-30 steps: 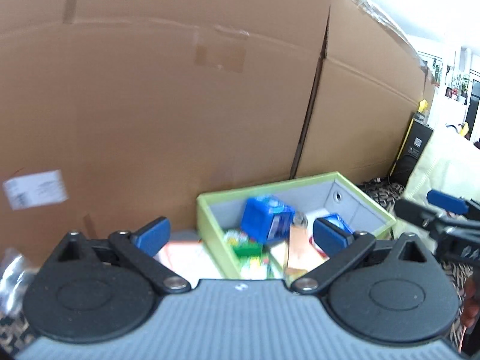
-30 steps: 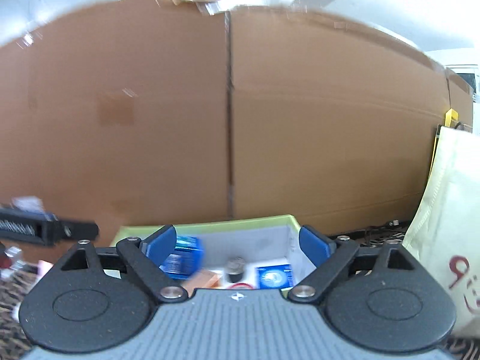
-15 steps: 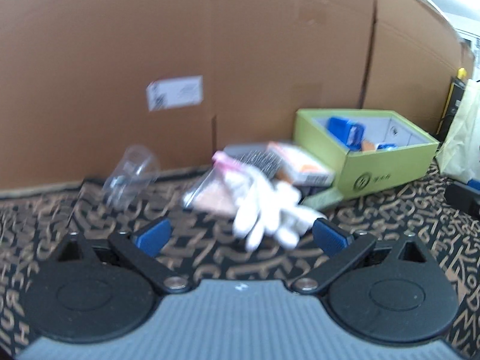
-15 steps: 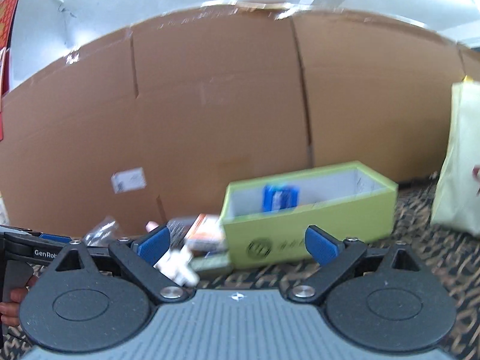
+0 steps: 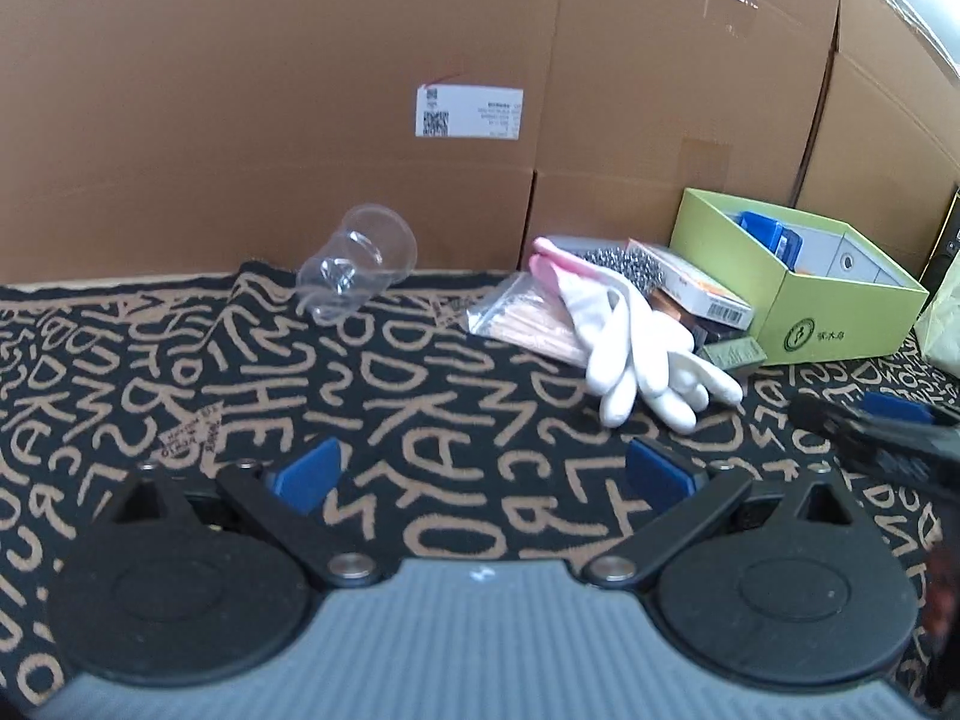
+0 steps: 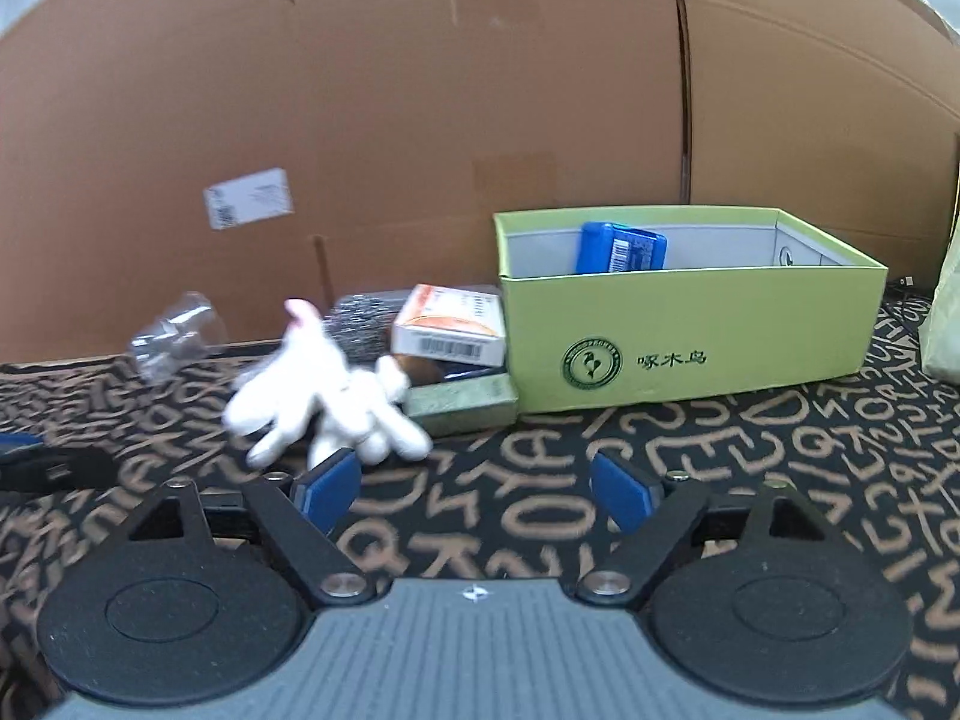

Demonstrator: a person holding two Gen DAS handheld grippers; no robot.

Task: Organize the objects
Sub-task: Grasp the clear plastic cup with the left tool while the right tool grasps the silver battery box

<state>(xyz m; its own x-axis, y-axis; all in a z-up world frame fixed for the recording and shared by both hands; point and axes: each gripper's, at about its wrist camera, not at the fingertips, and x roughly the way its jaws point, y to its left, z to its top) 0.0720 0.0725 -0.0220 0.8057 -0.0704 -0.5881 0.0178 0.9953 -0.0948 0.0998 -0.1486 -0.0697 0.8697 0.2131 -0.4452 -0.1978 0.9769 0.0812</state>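
The left gripper (image 5: 480, 474) hangs over the black mat (image 5: 420, 396) with tan lettering, its blue pads wide apart and nothing between them. The right gripper (image 6: 477, 486) is also spread, with only mat between its pads; its jaws have just been closing a little, though they stand well apart. In the left wrist view the right gripper's dark finger with its blue pad (image 5: 894, 408) shows at the right edge, low over the mat.

The green box (image 6: 690, 336) stands on the mat near its back right part, close to the cardboard wall (image 5: 300, 60). It is open at the top, and a blue packet (image 6: 621, 247) leans inside against its grey lining.

Just left of the box lies a small heap. A white glove with a pink cuff (image 5: 636, 342) sprawls in front, its fingers pointing toward the cameras. A clear zip bag of thin wooden sticks (image 5: 522, 318) lies beside the glove and partly under it. Behind them sit an orange-and-white carton with a barcode (image 6: 450, 330) and a grey mesh scourer (image 6: 360, 324). A flat olive-green block (image 6: 462, 399) lies against the box's front left corner.

Further left, well apart from the heap, a clear plastic cup (image 5: 360, 270) lies tipped at the mat's back edge. A white shipping label (image 5: 468, 112) is stuck on the cardboard above.
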